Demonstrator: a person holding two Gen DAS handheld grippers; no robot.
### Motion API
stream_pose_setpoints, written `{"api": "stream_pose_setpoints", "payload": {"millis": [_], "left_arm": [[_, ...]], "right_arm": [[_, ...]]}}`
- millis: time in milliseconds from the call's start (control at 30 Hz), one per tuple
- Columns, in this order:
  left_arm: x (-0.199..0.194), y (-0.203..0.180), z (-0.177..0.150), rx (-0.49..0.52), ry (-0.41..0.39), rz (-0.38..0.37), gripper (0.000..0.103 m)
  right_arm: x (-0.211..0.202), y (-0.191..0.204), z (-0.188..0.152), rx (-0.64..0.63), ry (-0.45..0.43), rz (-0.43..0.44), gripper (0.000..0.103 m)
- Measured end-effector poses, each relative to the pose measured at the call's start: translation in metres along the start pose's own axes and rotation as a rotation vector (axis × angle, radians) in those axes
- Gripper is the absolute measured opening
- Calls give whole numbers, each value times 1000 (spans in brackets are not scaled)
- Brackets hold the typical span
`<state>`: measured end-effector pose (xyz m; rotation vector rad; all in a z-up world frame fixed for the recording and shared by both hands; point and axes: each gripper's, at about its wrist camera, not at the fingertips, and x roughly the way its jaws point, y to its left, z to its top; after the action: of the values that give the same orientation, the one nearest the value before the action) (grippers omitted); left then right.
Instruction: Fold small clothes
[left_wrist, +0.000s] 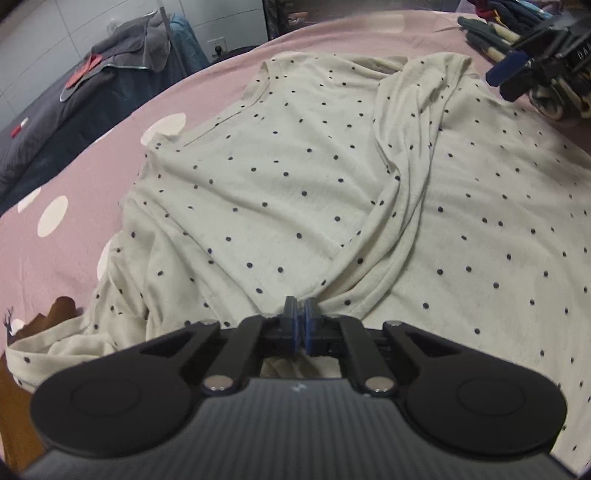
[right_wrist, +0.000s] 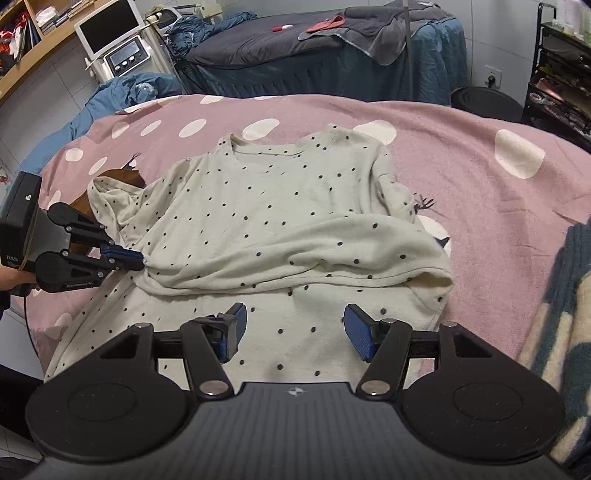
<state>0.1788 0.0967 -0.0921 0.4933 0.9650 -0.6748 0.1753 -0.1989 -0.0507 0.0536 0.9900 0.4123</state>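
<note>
A cream shirt with dark dots (right_wrist: 273, 206) lies spread on the pink bedsheet (right_wrist: 498, 206), neckline at the far side, with a fold of cloth bunched across its lower part. It fills the left wrist view (left_wrist: 295, 184). My left gripper (left_wrist: 301, 314) is shut on a pinch of the shirt's side edge; it shows in the right wrist view (right_wrist: 142, 263) at the shirt's left. My right gripper (right_wrist: 293, 332) is open and empty, just above the shirt's near hem. It also shows in the left wrist view (left_wrist: 506, 72) at the far right.
A pile of dark green and cream clothes (right_wrist: 561, 302) lies at the right of the bed, also seen in the left wrist view (left_wrist: 495, 33). A dark blue bed (right_wrist: 295, 51) with grey towels stands beyond. A machine with a screen (right_wrist: 118, 40) stands far left.
</note>
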Motion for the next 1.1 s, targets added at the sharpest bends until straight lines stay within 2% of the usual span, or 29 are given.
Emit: {"api": "stream_pose_setpoints", "payload": {"millis": [67,133,167,233,267,300,333,367,400,467,500,533,633,700,767,867,1000,1100], "left_arm": [[-15,18,3,-131,-41,-41,3],[-39,41,2,-253,-93,-75,3],[-53,52,1,-280,-116,-34,3],[-68,71,-1,-305,-109,95,3],[-72,79,-3,-328,-109,137,3],[-74,87,-4,-353,-108,148,4],[-73,92,-4,-363,-91,124,12],[-70,95,-4,-367,-65,91,15],[-68,94,-4,-367,-54,90,20],[-66,85,-4,-338,-49,100,42],[-66,78,-4,-317,-56,88,59],[-66,72,-5,-301,-62,82,65],[-61,59,-7,-256,-47,100,65],[-55,56,-10,-236,-34,107,66],[-48,51,-14,-226,-2,84,66],[-40,40,-19,-180,-10,74,66],[-18,36,-19,-138,34,122,62],[-4,37,-18,-119,37,200,55]], "right_arm": [[-4,2,-1,-30,-13,-68,97],[-8,4,-3,-60,-10,-195,97],[-9,4,-4,-72,-16,-256,97],[-9,1,-6,-93,-19,-314,98],[-7,0,-7,-101,-18,-329,98],[-5,0,-7,-106,-19,-340,98],[-3,-1,-8,-110,-21,-334,98],[0,-1,-8,-113,-25,-316,98],[2,-2,-7,-117,-27,-310,98],[9,0,-6,-128,-22,-309,98],[13,1,-6,-143,-12,-301,98],[18,4,-6,-164,-1,-310,96],[26,11,-7,-227,6,-345,88],[25,10,-4,-228,-10,-332,87],[29,8,-3,-208,18,-337,87],[31,12,-7,-239,30,-334,84],[36,16,-8,-284,39,-373,84],[40,13,-5,-265,42,-375,84]]}}
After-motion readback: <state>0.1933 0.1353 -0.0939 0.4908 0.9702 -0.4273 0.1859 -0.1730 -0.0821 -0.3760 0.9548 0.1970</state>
